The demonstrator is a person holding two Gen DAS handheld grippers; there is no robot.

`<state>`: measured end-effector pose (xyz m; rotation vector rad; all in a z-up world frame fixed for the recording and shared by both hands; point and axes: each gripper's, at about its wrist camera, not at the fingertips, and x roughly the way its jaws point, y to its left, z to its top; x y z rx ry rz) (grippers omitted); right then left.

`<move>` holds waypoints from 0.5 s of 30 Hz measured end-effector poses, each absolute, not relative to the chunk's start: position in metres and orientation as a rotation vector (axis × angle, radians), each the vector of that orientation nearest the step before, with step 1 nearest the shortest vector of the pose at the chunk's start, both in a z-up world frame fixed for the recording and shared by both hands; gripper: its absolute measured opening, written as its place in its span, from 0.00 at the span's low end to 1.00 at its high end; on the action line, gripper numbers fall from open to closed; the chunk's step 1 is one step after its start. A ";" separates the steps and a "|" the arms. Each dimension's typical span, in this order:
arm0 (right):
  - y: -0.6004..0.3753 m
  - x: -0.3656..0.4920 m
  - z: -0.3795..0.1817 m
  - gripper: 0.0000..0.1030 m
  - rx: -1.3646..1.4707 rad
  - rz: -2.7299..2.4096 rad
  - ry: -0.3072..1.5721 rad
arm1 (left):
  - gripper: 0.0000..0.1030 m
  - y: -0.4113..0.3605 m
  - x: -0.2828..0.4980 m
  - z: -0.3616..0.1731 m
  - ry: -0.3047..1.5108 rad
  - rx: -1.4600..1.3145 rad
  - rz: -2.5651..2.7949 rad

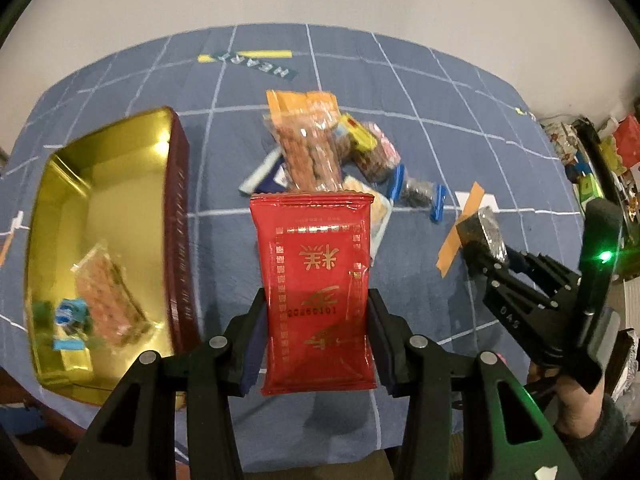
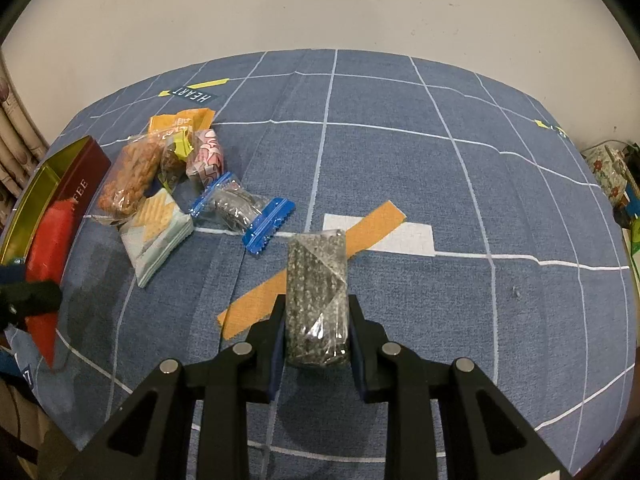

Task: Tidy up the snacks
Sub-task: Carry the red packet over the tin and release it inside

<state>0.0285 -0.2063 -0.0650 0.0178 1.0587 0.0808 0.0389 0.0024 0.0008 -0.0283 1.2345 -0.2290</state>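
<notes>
My left gripper [image 1: 318, 316] is shut on a red snack packet [image 1: 316, 272] with gold print, held above the blue checked cloth, right of an open gold-lined tin [image 1: 96, 184]. The tin holds a clear-wrapped orange snack [image 1: 108, 288] and a small blue-wrapped one [image 1: 70, 314]. My right gripper [image 2: 317, 316] is shut on a clear packet of dark speckled snack [image 2: 317, 296], held over the cloth. It shows at the right of the left wrist view [image 1: 482, 236]. A pile of loose snacks [image 2: 168, 184] lies between tin and right gripper.
The pile has an orange nut bag [image 1: 308, 148], a pale wafer packet [image 2: 158, 228], a pink-white packet [image 2: 206, 158] and a blue-ended dark packet [image 2: 240, 208]. The cloth [image 2: 440, 184] has an orange strip and white patch. Cluttered items stand off the right edge [image 1: 600, 168].
</notes>
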 end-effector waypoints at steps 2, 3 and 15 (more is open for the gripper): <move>-0.206 0.029 -0.065 0.26 0.015 0.081 1.059 | 0.41 0.010 0.041 0.011 1.213 -0.031 -0.222; -0.207 0.029 -0.065 0.26 0.016 0.080 1.060 | 0.41 0.014 0.042 0.015 1.204 -0.030 -0.217; -0.207 0.030 -0.065 0.26 0.021 0.076 1.062 | 0.41 0.111 0.065 0.030 1.151 -0.017 0.039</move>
